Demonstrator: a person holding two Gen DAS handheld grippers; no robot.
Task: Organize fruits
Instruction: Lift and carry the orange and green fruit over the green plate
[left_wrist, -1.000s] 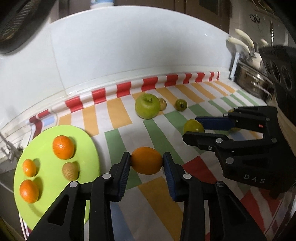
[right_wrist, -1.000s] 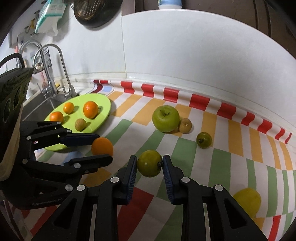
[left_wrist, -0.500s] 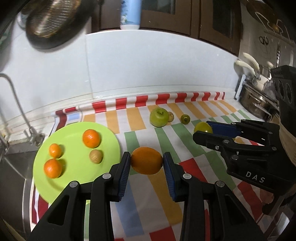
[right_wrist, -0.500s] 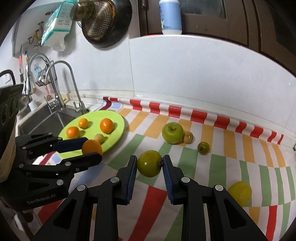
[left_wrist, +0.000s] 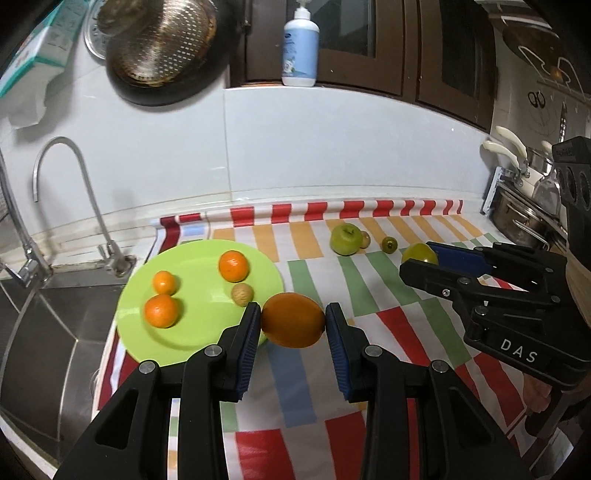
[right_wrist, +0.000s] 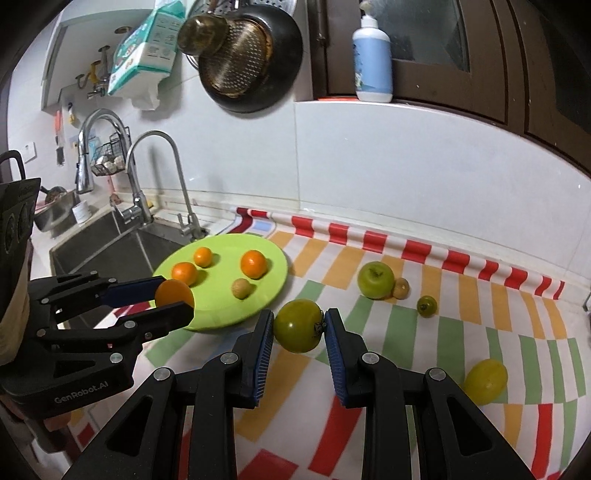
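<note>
Four fruits are already laid on the green plate (left_wrist: 192, 332) at the sink end of the counter (right_wrist: 424, 332): three small oranges, e.g. the big one (left_wrist: 233, 265), plus a small tan fruit (left_wrist: 242, 294), type not readable.

Two more are being carried right now. An orange (left_wrist: 293, 319) is pinched between the pads of the left claw (left_wrist: 291, 326), held clear of the cloth just beside the plate's near-right rim. A dark green round fruit (right_wrist: 298, 325) is clamped in the right claw (right_wrist: 299, 328), also off the cloth, to the right of the plate. Both claws are closed on their loads, no slack seen.

Left to be sorted, judging by what lies loose on the striped cloth: a green apple (right_wrist: 376, 279) w/ a small brown fruit (right_wrist: 401, 287) touching its side, a small dark green fruit (right_wrist: 427, 305) near them, and a yellow fruit (right_wrist: 485, 381) well apart at the right. So approx. half done, at a guess.

Not clear: whether greens are meant for the same plate, as no 2nd dish is seen. The left-wrist view hides most of the green fruit behind the right claw's fingers; the yellow fruit is out of that view. The persons' hands are barely seen.
</note>
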